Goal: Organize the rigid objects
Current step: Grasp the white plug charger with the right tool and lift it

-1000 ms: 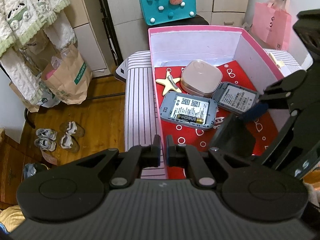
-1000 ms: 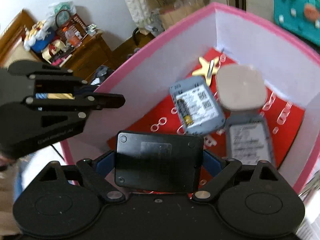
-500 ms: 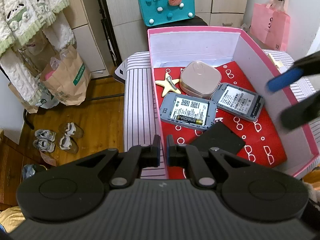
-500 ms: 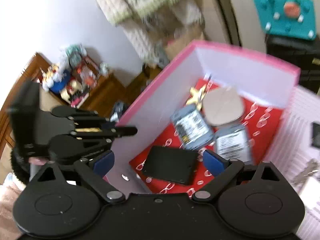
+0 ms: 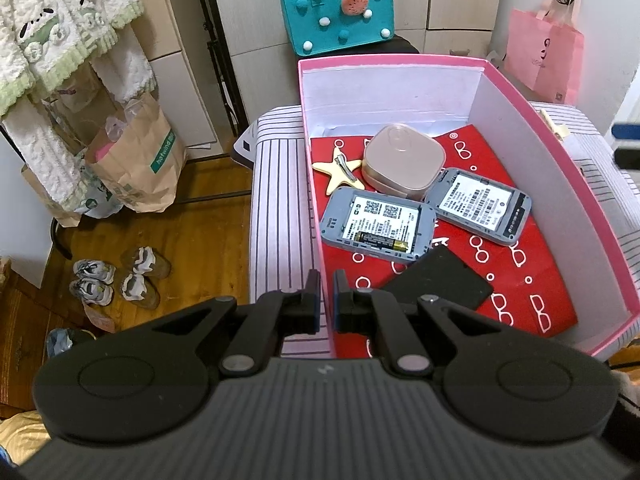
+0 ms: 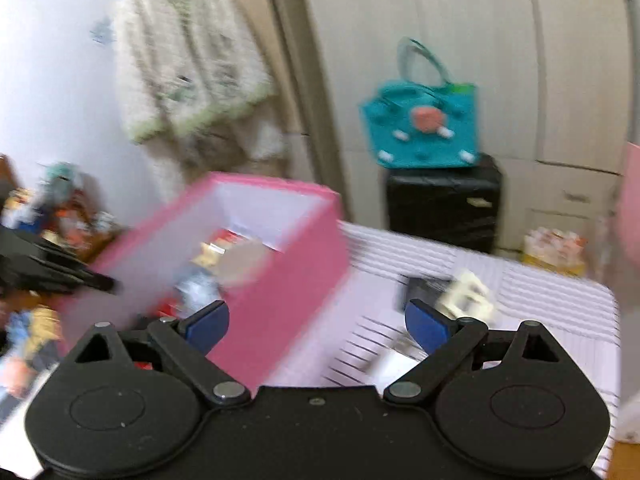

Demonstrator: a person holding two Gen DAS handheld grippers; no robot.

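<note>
- The left tool [image 5: 327,294] was clamped shut on the near wall of the pink box [image 5: 532,120], steadying it.
- The right tool [image 6: 316,320], open wide and empty, pointed past the box toward blurred small items [image 6: 460,292] on the striped surface [image 6: 540,292].
- In the box lay two grey devices [image 5: 378,224], a black card [image 5: 440,284], a pink case [image 5: 404,160] and a star clip [image 5: 338,170].
- Next move, likely: pick up an item outside; the box wall stood beside the path back.

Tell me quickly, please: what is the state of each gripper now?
Left gripper: closed on the near wall of the pink box.
Right gripper: open, holding nothing.
</note>
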